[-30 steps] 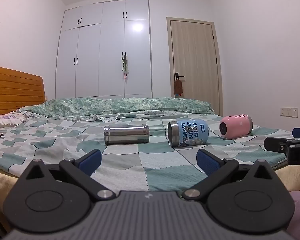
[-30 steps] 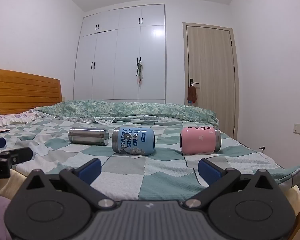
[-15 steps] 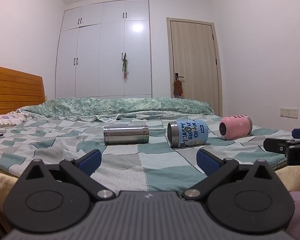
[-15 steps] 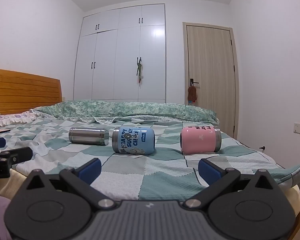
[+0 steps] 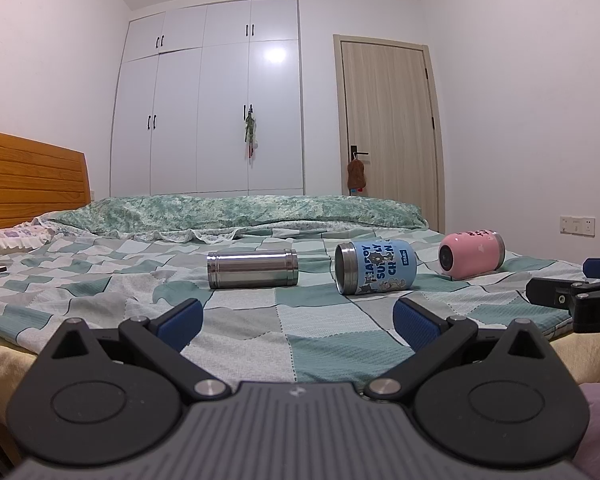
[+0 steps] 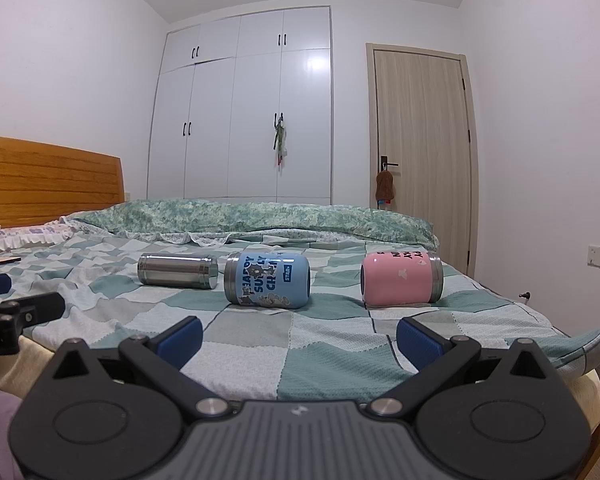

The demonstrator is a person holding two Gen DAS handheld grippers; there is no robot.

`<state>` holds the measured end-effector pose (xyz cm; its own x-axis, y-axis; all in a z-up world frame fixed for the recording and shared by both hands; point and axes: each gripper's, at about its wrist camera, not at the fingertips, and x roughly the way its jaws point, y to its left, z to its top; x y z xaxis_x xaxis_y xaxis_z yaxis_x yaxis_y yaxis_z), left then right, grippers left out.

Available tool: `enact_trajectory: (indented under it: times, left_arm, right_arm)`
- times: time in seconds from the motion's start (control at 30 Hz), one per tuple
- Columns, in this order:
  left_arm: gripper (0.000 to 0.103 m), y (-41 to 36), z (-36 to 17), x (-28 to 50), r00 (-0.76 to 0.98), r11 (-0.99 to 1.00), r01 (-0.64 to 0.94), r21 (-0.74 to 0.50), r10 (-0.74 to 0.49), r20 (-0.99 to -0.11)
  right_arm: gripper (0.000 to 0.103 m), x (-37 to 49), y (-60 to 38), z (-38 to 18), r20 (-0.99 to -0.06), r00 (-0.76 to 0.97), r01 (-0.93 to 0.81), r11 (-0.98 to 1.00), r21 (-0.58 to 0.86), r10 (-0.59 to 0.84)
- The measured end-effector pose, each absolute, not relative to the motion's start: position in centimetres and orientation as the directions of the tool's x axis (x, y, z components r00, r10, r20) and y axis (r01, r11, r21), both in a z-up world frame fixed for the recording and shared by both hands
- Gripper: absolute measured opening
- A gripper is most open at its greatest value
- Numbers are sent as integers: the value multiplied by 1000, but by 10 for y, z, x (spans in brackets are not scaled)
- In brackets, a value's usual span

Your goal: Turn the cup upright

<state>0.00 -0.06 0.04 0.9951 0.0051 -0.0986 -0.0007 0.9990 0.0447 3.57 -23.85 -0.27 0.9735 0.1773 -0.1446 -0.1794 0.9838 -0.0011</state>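
Three cups lie on their sides in a row on the checked bedspread: a steel cup on the left, a blue printed cup in the middle, a pink cup on the right. They also show in the right wrist view: steel cup, blue cup, pink cup. My left gripper is open and empty at the bed's near edge, well short of the cups. My right gripper is open and empty, likewise short of them.
The bed has a wooden headboard at the left and a rolled green quilt behind the cups. A white wardrobe and a closed door stand beyond. The bed's right corner drops off.
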Motion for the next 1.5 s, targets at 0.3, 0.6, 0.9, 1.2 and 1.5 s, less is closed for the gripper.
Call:
enact_trajectory:
  times: [0.3,0.6,0.9,1.2,1.5]
  left_arm:
    - [103,-26,23,16,992,995,63,72,-54,-114]
    - [103,-81,50,64,981,985,153,76,-142,-134]
    - [103,-128,64,134,961,983,179,47,-165,-222]
    - [103,-153,67,206,926,982,181,48,-154,-345]
    - [103,-156,63,262,882,986,155,58,-111,-458]
  right_arm:
    - [103,50,-256,18,-182,958,-228,973,-15,222]
    - [103,103,-293,53,-288,937,-273,930,-245,199]
    - [103,175,-318,66,-396,901,-351,832,-430,175]
    - [103,243,-318,61,-445,876,-429,724,-540,186]
    - [103,314,-308,47,-508,838,-528,539,-657,201]
